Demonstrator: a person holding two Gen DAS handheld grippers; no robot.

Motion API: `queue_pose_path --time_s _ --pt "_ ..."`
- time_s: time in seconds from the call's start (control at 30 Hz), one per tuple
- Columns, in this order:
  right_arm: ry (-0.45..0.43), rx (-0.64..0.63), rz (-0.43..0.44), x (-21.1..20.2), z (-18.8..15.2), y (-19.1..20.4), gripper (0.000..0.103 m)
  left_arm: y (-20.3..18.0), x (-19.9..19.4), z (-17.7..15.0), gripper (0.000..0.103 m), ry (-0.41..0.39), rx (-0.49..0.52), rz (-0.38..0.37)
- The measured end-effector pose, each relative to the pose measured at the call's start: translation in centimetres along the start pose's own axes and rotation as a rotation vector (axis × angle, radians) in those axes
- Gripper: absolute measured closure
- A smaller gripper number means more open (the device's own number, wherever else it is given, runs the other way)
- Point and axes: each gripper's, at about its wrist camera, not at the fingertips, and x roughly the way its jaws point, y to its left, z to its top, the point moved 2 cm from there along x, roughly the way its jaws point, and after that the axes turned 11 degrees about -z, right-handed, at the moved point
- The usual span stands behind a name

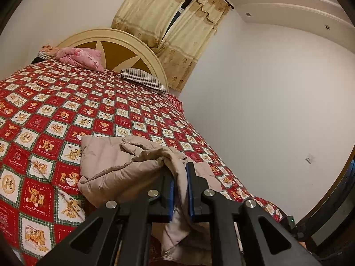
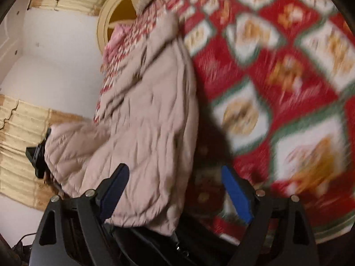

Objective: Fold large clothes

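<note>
A beige padded jacket (image 1: 115,161) lies bunched on the bed's red teddy-bear bedspread (image 1: 66,110), near the bed's right edge. My left gripper (image 1: 180,177) is shut on a fold of the jacket, and the cloth hangs down between its blue pads. In the blurred right wrist view the jacket (image 2: 144,133) hangs lifted in front of the bedspread (image 2: 277,66). My right gripper (image 2: 174,170) stands wide open. The jacket's lower edge rests against its left pad (image 2: 115,190), while the right pad (image 2: 235,195) is bare. At the jacket's far left end a black part of the left gripper (image 2: 36,155) shows.
A cream round headboard (image 1: 106,44) stands at the far end of the bed. A pink bundle (image 1: 79,58) and a striped pillow (image 1: 144,81) lie before it. Yellow curtains (image 1: 173,22) hang behind. A white wall (image 1: 266,88) runs along the bed's right side.
</note>
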Motion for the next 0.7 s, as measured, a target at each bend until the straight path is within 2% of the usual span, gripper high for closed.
queue_pose_path --time_s 0.07,0.13,0.17,0.2,0.27,0.33,0.37,0.43,0.53,0.6,0.7 --pt "0.025 0.001 0.006 1.2 -0.6 0.5 0.017 -0.4 -0.2 -0.2 0.094 0.0 0.009 0.005" --pt "0.07 0.014 0.047 2.5 -1.0 1.0 0.019 -0.7 -0.4 -0.4 0.094 0.002 0.02 0.012" --pt "0.096 0.009 0.042 3.1 -1.1 1.4 0.034 -0.8 -0.5 -0.6 0.094 0.001 0.022 0.011" --pt "0.109 -0.023 0.02 3.6 -1.2 2.0 0.06 -0.8 -0.8 -0.8 0.094 0.001 0.024 0.009" --pt "0.087 -0.074 0.0 3.3 -1.2 2.9 0.086 -0.8 -1.2 -1.1 0.094 -0.001 0.027 0.013" --pt "0.037 -0.115 -0.008 2.2 -1.2 3.7 0.09 -1.2 -2.1 -1.4 0.094 -0.01 0.026 0.009" --pt "-0.02 -0.142 0.002 0.9 -1.0 4.3 0.091 -1.7 -2.8 -1.4 0.094 -0.019 0.025 -0.002" --pt "-0.111 -0.172 0.045 -2.7 -0.6 5.6 0.091 -3.2 -4.5 -1.2 0.094 -0.043 0.025 -0.044" --pt "-0.263 -0.209 0.12 -8.9 0.5 7.8 0.092 -5.0 -6.2 0.0 0.094 -0.09 0.071 -0.059" --pt "-0.357 -0.234 0.155 -12.2 2.2 9.5 0.092 -4.8 -5.9 1.2 0.094 -0.099 0.089 -0.06" --pt "-0.456 -0.227 0.182 -14.4 6.4 11.5 0.092 -1.5 -3.1 2.9 0.094 -0.073 0.032 -0.021"
